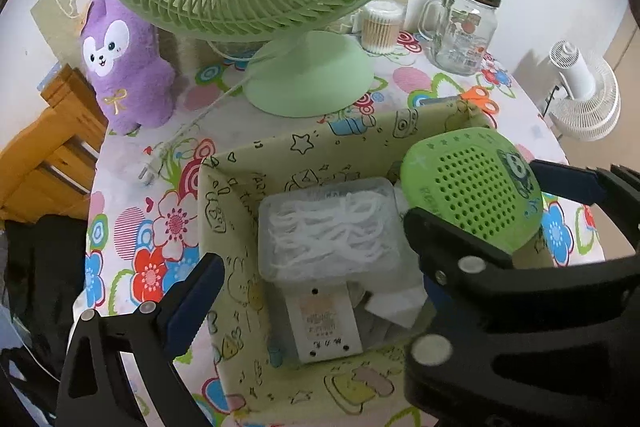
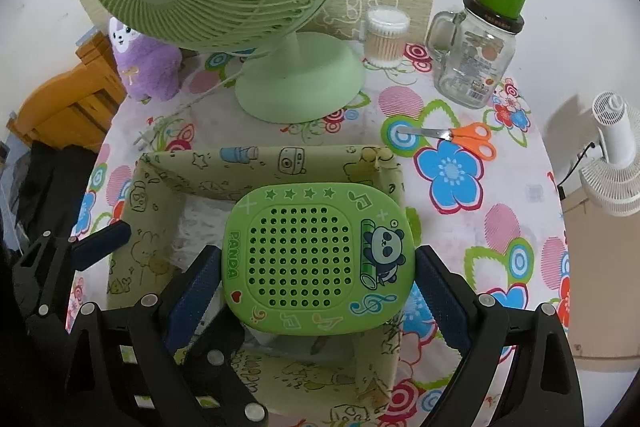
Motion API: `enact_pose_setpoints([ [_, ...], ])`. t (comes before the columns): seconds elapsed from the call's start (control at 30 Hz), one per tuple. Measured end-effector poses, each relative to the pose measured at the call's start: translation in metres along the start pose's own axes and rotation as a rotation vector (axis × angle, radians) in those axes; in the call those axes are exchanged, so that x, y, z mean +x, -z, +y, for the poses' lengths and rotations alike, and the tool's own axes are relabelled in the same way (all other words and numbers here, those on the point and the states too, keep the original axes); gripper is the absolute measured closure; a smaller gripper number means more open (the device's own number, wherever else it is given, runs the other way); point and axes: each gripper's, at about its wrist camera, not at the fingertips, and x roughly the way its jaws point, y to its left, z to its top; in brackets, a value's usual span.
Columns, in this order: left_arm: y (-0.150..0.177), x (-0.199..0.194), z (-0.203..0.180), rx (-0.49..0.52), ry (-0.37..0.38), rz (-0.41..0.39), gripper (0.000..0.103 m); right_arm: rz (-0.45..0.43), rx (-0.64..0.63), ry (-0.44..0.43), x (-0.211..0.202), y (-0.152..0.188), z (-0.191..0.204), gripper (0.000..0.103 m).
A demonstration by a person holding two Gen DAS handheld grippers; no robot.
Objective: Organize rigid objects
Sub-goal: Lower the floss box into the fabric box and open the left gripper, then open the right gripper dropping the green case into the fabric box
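Right wrist view, lower centre: the right gripper (image 2: 318, 267) pinches a green case (image 2: 316, 259) by its left and right edges, both blue pads (image 2: 196, 291) pressed against it. The case is a rounded square of soft-looking green material with a central grid of round holes, a row of stars along its top edge, the word PANDA down its left side, a panda figure at right, and music notes along the bottom. It hangs above the open box (image 2: 256, 163), a yellow-green carton printed with doodles that fills the frame's middle. Left wrist view: the left gripper (image 1: 376, 223) is spread wide, its fingers (image 1: 196, 303) straddling the box, nothing between them. Inside the box lies a clear tub (image 1: 328, 227) of white strands. Scissors (image 2: 460, 137) lie at right on the flowered tablecloth (image 2: 500, 227).
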Motion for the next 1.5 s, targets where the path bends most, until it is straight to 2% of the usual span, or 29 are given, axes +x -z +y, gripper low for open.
enact_pose_setpoints([
  [0.13, 0.007, -0.007, -0.001, 0.006, -0.033, -0.01, 0.0, 0.004, -0.012, 0.0, -0.002, 0.004, 0.004, 0.008],
  [0.43, 0.022, -0.007, 0.013, -0.036, -0.043, 0.025, 0.0, 0.025, -0.041, -0.013, 0.0, 0.016, 0.019, 0.008],
  [0.57, 0.029, 0.0, 0.013, -0.031, -0.044, 0.051, 0.0, 0.058, -0.043, 0.004, 0.01, 0.024, 0.023, 0.008],
  [0.93, 0.031, 0.007, 0.015, -0.042, -0.032, 0.074, 0.0, 0.04, -0.045, 0.076, 0.017, 0.026, 0.031, 0.006],
  [1.5, 0.033, -0.017, 0.007, -0.001, -0.045, 0.034, 0.0, 0.025, 0.001, 0.064, -0.006, 0.035, 0.026, 0.006],
])
